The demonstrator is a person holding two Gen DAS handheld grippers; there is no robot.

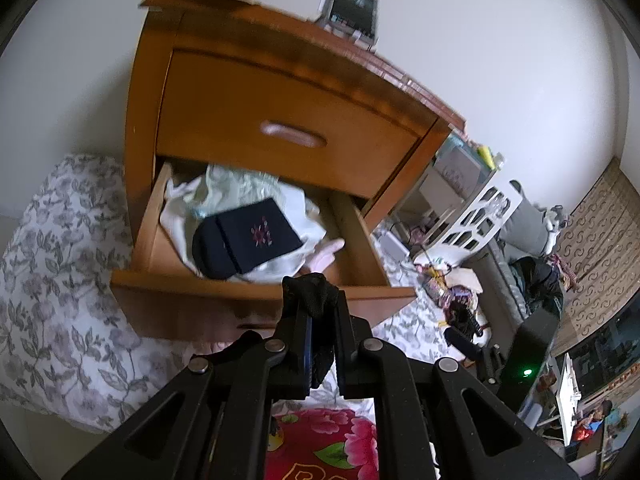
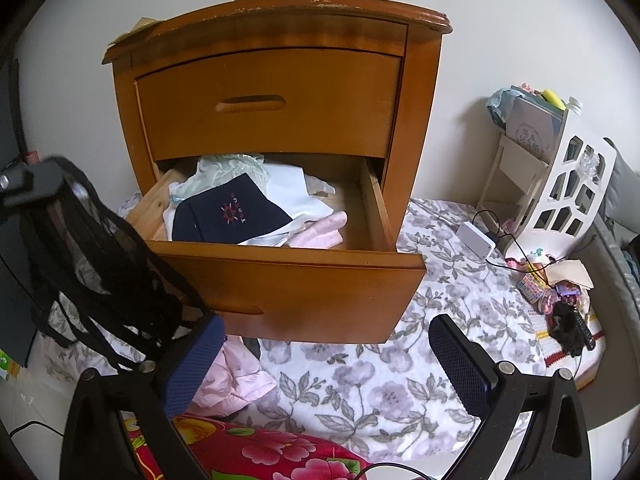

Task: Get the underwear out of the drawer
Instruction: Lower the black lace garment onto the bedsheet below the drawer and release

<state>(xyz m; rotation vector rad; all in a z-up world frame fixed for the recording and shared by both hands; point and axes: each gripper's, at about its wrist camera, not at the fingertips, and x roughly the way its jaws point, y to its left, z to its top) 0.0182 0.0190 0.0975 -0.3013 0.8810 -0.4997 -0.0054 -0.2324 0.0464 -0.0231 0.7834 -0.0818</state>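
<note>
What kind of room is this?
Probably a bedroom: a wooden nightstand with its bottom drawer open and full of folded clothes, standing beside flowery bedding.

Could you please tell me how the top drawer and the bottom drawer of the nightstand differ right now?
The top drawer is pushed shut, while the bottom drawer is pulled out. The top drawer's contents are hidden; the bottom drawer shows piled clothes, including a navy garment. Both share orange-brown wood, curved fronts and slot handles.
</note>
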